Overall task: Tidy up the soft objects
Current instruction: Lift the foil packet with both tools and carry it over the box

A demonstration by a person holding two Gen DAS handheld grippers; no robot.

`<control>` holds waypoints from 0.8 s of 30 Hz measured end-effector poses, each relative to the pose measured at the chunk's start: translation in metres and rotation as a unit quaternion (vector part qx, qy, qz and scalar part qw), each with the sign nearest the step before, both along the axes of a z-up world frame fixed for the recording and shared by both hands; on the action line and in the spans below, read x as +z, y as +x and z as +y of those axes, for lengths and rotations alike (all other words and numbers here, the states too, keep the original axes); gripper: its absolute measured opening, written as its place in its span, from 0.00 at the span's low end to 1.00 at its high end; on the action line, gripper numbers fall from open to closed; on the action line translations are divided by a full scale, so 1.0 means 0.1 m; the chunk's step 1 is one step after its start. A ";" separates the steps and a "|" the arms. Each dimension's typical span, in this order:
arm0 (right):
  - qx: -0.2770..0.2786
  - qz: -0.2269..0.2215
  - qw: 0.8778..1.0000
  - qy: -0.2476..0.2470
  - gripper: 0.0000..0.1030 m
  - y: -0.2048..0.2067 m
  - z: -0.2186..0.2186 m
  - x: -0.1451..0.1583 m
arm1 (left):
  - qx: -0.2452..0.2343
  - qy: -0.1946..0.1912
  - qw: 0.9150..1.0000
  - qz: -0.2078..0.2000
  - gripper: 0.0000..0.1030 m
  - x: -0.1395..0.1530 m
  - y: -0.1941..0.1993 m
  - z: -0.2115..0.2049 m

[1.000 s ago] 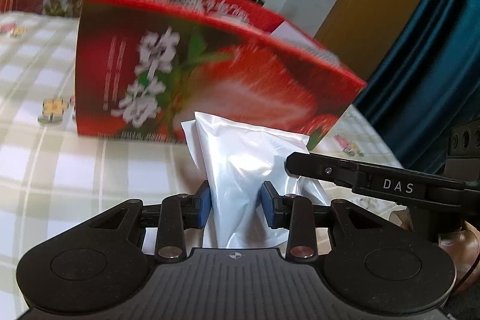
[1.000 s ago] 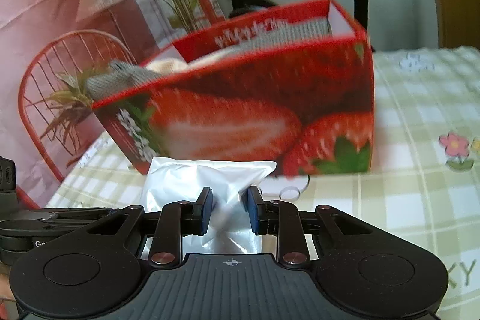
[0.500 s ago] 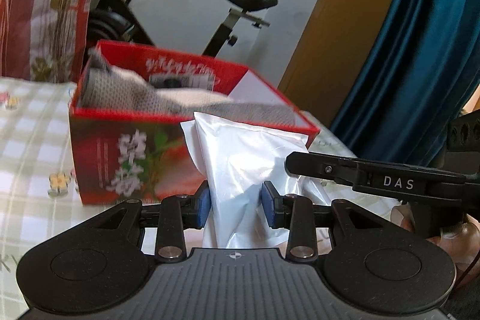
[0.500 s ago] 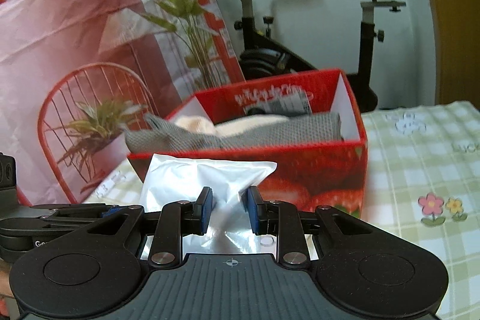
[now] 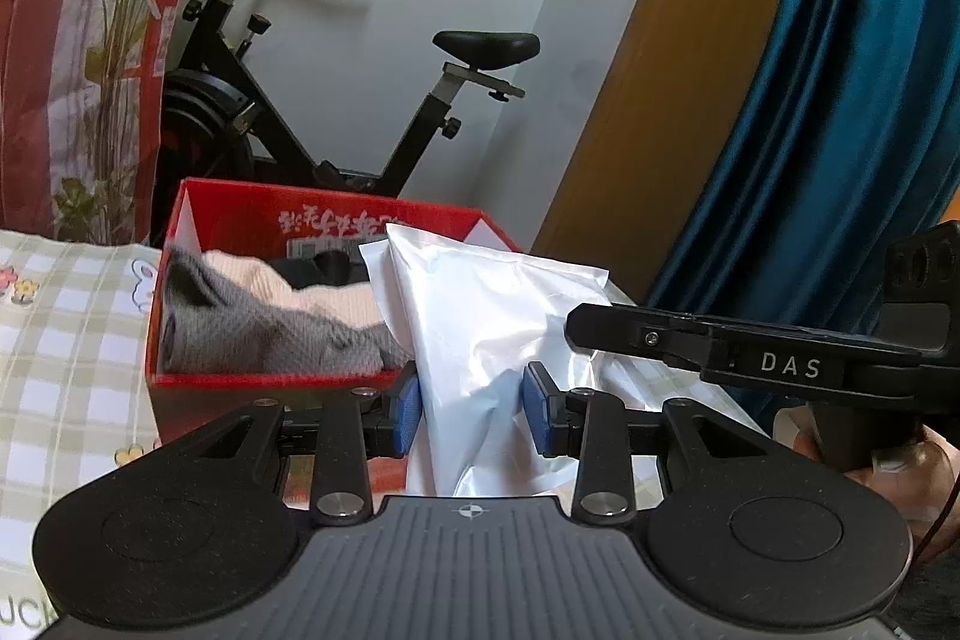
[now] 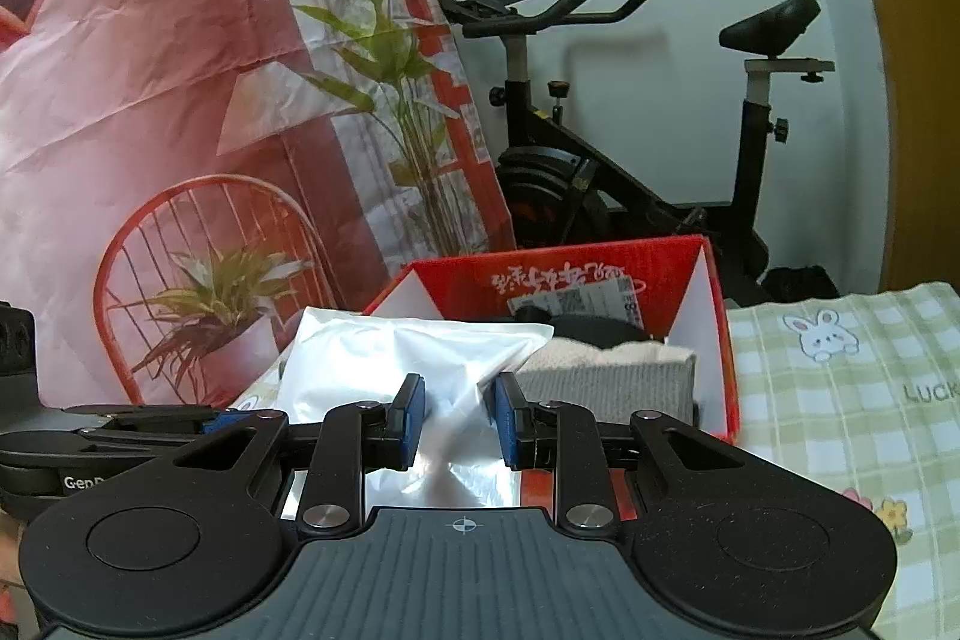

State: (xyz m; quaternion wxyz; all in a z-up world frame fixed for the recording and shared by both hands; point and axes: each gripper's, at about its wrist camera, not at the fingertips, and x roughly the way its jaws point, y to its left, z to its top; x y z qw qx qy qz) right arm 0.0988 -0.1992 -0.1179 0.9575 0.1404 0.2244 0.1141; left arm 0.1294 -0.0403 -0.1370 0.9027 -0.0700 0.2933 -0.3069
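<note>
A white plastic pouch (image 5: 480, 334) is held by both grippers at once, lifted to about the rim height of a red strawberry box (image 5: 252, 220). My left gripper (image 5: 471, 409) is shut on one end of the pouch. My right gripper (image 6: 459, 421) is shut on the other end of the pouch (image 6: 414, 364), and its body shows in the left wrist view (image 5: 780, 358). The box (image 6: 717, 340) holds folded grey cloth (image 5: 258, 334), a cream cloth (image 5: 324, 295) and a dark item (image 6: 591, 328).
The box stands on a table with a green checked cloth (image 6: 840, 400). An exercise bike (image 5: 312, 100) stands behind the table. A printed backdrop with a red chair and plants (image 6: 210, 160) hangs at the left. A blue curtain (image 5: 840, 100) hangs at the right.
Both grippers have risen with the pouch: the box, first seen side-on and close, now shows from above its rim with its contents visible.
</note>
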 end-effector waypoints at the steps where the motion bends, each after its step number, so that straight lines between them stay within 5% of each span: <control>1: 0.000 -0.001 1.000 -0.001 0.22 0.05 -0.01 0.02 | 0.000 0.000 1.000 0.000 0.37 0.01 0.04 -0.01; 24: 0.003 0.016 1.000 -0.020 0.22 1.09 -0.28 -0.02 | 0.007 0.020 0.999 0.032 0.37 -0.06 0.96 -0.14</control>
